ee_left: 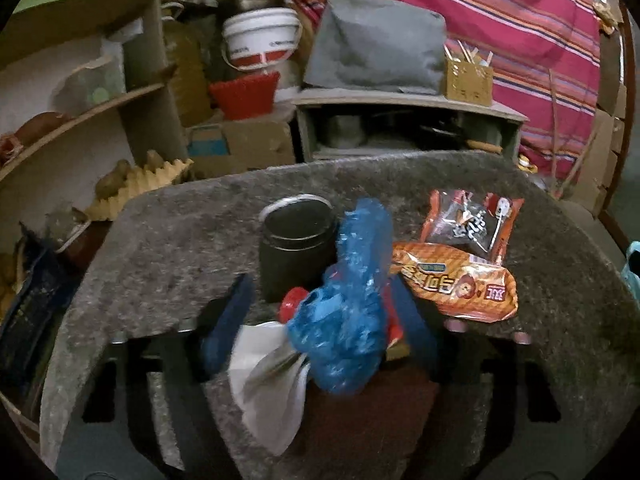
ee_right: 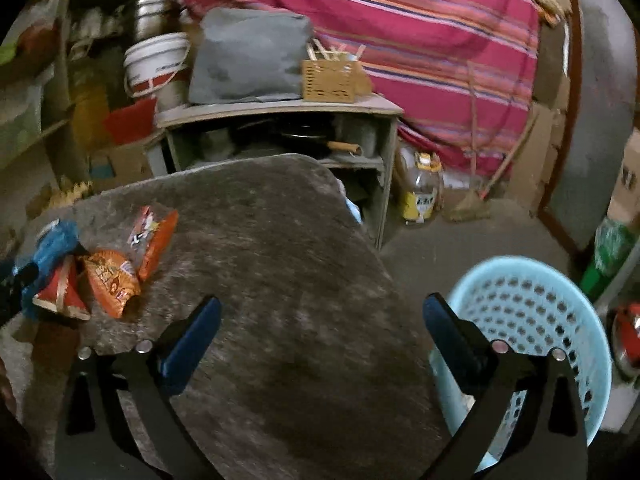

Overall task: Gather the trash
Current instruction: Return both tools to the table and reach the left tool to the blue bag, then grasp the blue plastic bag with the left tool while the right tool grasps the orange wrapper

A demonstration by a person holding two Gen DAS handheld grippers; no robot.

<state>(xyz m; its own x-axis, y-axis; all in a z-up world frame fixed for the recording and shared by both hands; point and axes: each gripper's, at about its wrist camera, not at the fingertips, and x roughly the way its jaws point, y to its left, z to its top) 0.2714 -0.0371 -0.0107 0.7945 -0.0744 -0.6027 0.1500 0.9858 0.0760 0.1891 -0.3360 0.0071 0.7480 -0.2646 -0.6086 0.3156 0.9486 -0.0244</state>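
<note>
On the grey stone table (ee_left: 180, 248), my left gripper (ee_left: 320, 320) is shut on a bundle of trash: a crumpled blue plastic bag (ee_left: 352, 300), a white and silver wrapper (ee_left: 272, 380) and a red piece (ee_left: 292, 304). Its blue pads press the bundle from both sides. An orange snack packet (ee_left: 456, 284) and a red-orange packet with a clear window (ee_left: 472, 220) lie just to the right. My right gripper (ee_right: 320, 320) stands wide open and holds nothing, over the table's right edge. A light blue perforated basket (ee_right: 532, 312) stands on the floor under its right finger.
A black round tin (ee_left: 296, 248) stands just behind the bundle. Beyond the table is a low cabinet (ee_right: 280, 108) bearing a grey cushion and a wicker box. An oil bottle (ee_right: 420, 192) and a broom (ee_right: 472, 208) are on the floor. Cluttered shelves (ee_left: 80, 120) fill the left.
</note>
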